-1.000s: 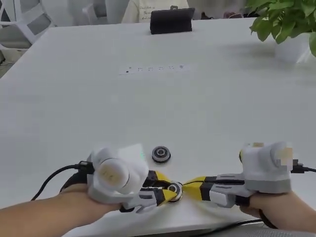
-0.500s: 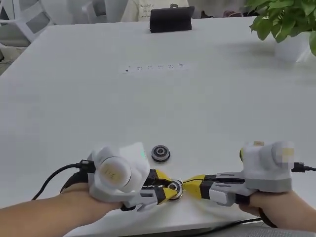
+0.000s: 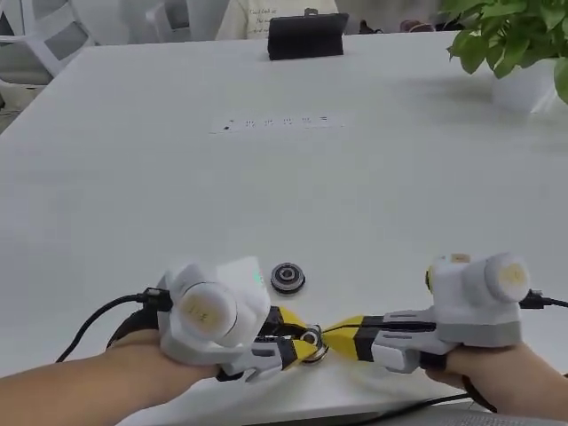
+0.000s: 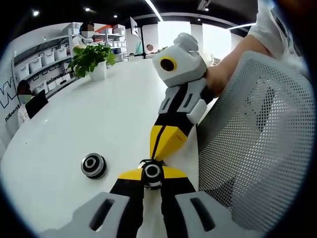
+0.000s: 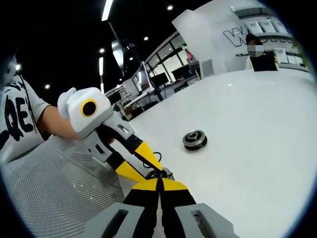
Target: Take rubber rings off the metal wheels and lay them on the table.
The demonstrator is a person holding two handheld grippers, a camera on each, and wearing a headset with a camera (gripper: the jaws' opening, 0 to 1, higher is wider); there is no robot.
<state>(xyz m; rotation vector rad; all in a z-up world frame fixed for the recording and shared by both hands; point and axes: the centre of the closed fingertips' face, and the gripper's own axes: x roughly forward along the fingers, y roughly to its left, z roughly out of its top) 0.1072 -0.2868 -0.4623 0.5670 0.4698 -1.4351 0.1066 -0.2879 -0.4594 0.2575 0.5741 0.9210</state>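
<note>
The left gripper [image 4: 152, 174] has its yellow-tipped jaws clamped on a small metal wheel [image 4: 152, 170], one tip on each side, and holds it just above the near edge of the surface [image 3: 266, 195]. Facing it tip to tip, the right gripper [image 5: 159, 182] has its jaws pressed together at the wheel's rim, pinching the thin black rubber ring [image 4: 145, 162] where it lifts off the metal. In the head view the two grippers meet low in the middle, each held in a hand. A second wheel [image 3: 287, 277] lies flat on the surface just beyond the left gripper, apart from both, its dark ring in place. Far off at the surface's right corner stands a potted plant [image 3: 506, 31], and a mesh chair back [image 4: 247, 129] rises beside the near edge.
</note>
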